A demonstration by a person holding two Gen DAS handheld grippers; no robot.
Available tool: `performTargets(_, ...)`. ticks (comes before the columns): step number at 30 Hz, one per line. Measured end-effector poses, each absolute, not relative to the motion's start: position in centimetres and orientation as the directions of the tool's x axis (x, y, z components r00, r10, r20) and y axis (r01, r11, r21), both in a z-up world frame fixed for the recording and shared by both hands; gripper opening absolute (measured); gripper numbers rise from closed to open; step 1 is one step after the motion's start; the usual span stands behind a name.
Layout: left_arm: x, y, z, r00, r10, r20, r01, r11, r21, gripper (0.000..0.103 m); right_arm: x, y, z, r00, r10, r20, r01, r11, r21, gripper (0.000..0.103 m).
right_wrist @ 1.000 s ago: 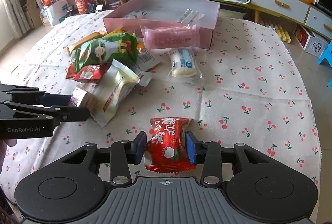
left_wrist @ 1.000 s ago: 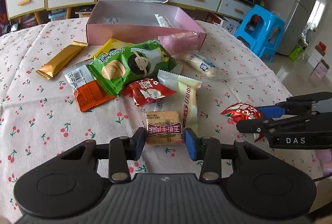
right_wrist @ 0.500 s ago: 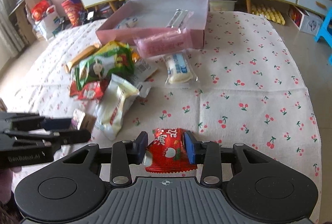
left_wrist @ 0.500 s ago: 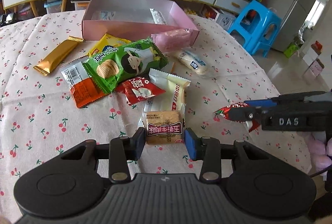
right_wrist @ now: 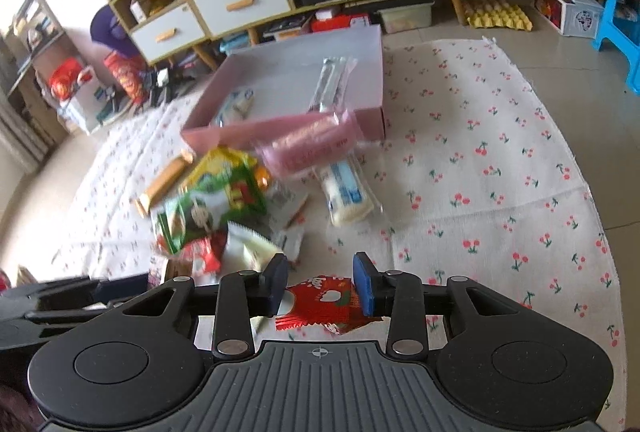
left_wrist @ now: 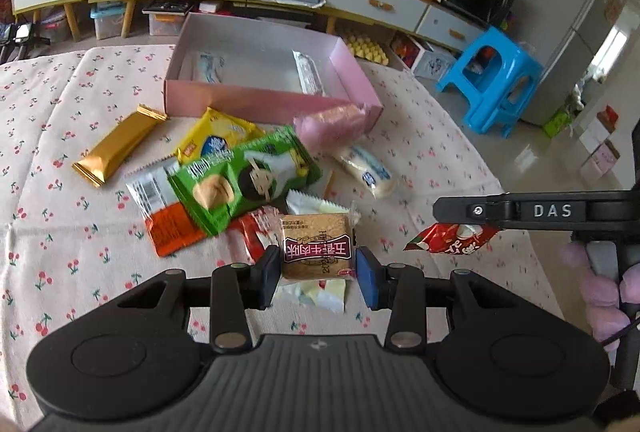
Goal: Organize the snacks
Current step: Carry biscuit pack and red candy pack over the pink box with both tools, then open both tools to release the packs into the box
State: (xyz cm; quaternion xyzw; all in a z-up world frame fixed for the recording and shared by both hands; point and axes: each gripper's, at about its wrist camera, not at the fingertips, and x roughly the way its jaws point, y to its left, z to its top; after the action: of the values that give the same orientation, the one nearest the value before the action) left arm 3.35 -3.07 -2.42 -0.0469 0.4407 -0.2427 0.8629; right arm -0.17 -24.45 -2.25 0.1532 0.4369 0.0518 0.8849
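Brown biscuit pack (left_wrist: 317, 247) clamped between the left gripper (left_wrist: 317, 268) fingers, held above the snack pile, its lower edge over a pale yellow-white wrapper (left_wrist: 316, 290). Red snack packet (right_wrist: 326, 306) clamped in the right gripper (right_wrist: 321, 282) fingers, sits low between the pads and sticks out toward the camera; in the left wrist view the same packet (left_wrist: 452, 238) hangs off the desk surface under the right gripper arm, to the right of the biscuit pack.

Pile on the cherry-print desk (left_wrist: 60, 232) ahead of both: green chip bag (left_wrist: 240, 179) on top, yellow pack (left_wrist: 218, 141) behind it, orange-and-white packet (left_wrist: 164, 211) on its left, another red packet (left_wrist: 256, 236) just left of the biscuit pack. Gold bar (left_wrist: 120, 145) lies apart to the left. White-blue roll (left_wrist: 366, 171) right of the pile. Pink wrapped pack (left_wrist: 332, 119) leans against the front wall of the pink box (left_wrist: 240, 99), between the pile and the box opening. Box holds two clear-wrapped items, probably snacks, right wrist view too blurred to say
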Motion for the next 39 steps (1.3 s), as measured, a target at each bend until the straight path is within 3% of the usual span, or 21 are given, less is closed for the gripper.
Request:
performTargets(17,8.3,-2.8,-0.5,0.555,-0.434,-0.710,0.292,0.900,-0.322,0.037,5.1,-24.2,0.8,0.690,0.232,-0.686,0.118,0.899,0.422,0.035)
performTargets(25,11.9,-2.4,-0.4,0.563,-0.413,-0.716,0.212,0.909,-0.359,0.037,8.1,-25.0,1.4,0.746,0.258,-0.614,0.158,0.827,0.539,0.035)
performTargets(39,18.9,-3.2,-2.4,0.586,-0.433,-0.685,0.201,0.897,-0.394,0.038,16.0,-24.4,-2.0,0.772,0.284,-0.569,0.161,0.778,0.607,0.035)
